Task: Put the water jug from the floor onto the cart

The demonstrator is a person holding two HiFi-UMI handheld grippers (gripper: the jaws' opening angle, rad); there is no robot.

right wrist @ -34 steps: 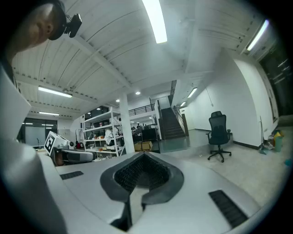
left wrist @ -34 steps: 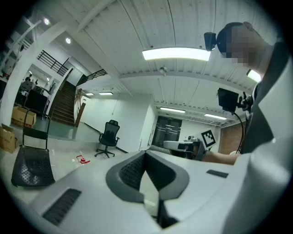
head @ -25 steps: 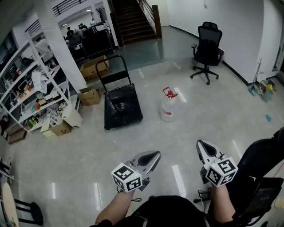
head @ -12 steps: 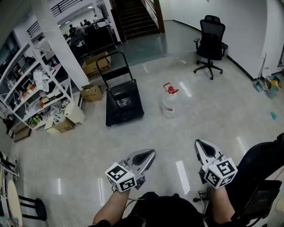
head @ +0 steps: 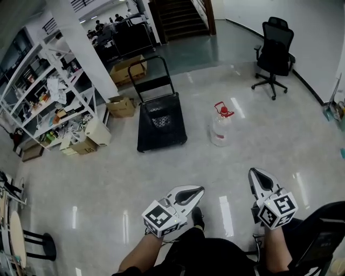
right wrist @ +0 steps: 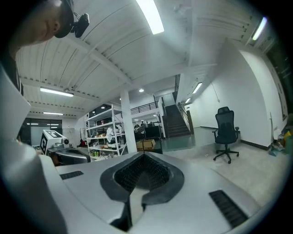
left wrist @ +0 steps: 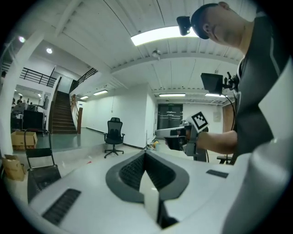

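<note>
The water jug [head: 221,128], clear with a red cap and handle, stands upright on the floor right of the cart. The cart [head: 160,122] is a black flat platform with an upright black handle at its far end, and nothing lies on it. My left gripper [head: 198,189] is low in the head view, pointing toward the jug from well short of it, jaws together and empty. My right gripper [head: 254,172] is beside it to the right, also shut and empty. In the left gripper view the cart [left wrist: 40,170] shows at far left and the right gripper [left wrist: 176,133] ahead.
A black office chair [head: 274,51] stands at the back right. White shelving [head: 48,102] full of clutter and several cardboard boxes [head: 122,106] line the left side, next to a white pillar [head: 81,46]. A staircase [head: 180,16] rises behind. The floor is glossy grey.
Both grippers have moved forward over the floor toward the jug and cart, which now sit lower and further right in the head view. Both stay shut.
</note>
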